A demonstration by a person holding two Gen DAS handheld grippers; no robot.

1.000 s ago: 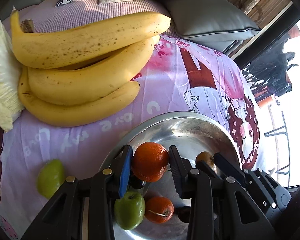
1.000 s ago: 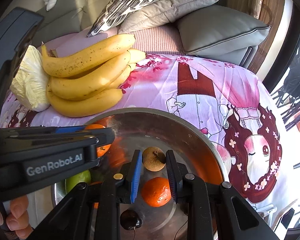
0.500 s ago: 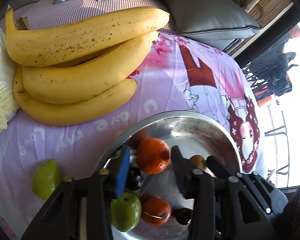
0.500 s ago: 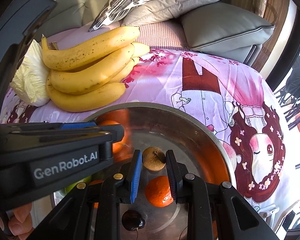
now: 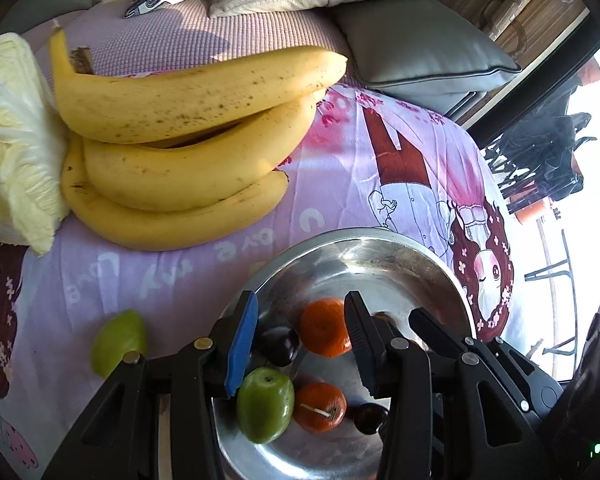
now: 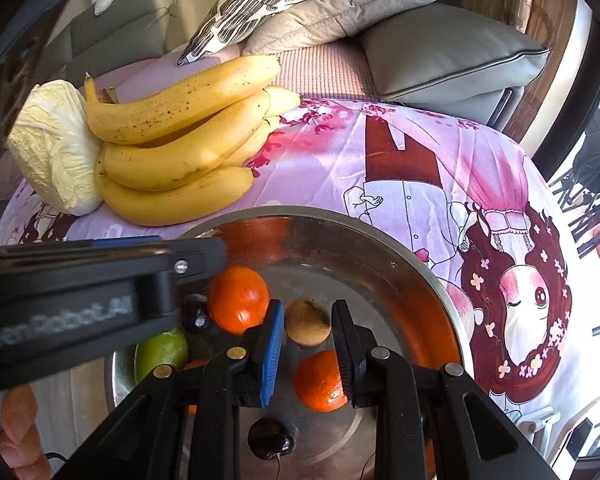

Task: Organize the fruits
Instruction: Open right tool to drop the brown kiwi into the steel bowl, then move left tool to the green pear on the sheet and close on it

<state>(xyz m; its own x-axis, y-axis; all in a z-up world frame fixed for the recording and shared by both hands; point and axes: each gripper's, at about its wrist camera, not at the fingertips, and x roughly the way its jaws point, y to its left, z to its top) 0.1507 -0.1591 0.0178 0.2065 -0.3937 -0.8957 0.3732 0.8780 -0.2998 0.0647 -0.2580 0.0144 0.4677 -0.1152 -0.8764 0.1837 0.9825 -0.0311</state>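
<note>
A steel bowl (image 5: 380, 236) (image 6: 340, 220) sits on a pink printed cloth. My left gripper (image 5: 301, 312) hangs over it, open. An orange (image 5: 324, 332) (image 6: 238, 300) lies in the bowl between its fingers, with a clear gap to the blue pad. Also in the bowl are a green fruit (image 5: 266, 408), a second orange (image 5: 320, 406) and two dark cherries (image 5: 278, 344). My right gripper (image 6: 307, 308) is over the bowl's middle, shut on a small brown fruit (image 6: 308, 326). Another green fruit (image 5: 118, 340) lies on the cloth left of the bowl.
A bunch of bananas (image 5: 180, 152) and a pale cabbage (image 5: 12, 140) lie on the cloth beyond the bowl. Grey and patterned cushions (image 5: 420, 52) line the back. The left gripper's body (image 6: 100, 280) crosses the right wrist view, with a person's fingers (image 6: 18, 420) below it.
The left jaws have opened off the orange, which now rests lower in the bowl beside a dark cherry. The right gripper and its brown fruit have not moved.
</note>
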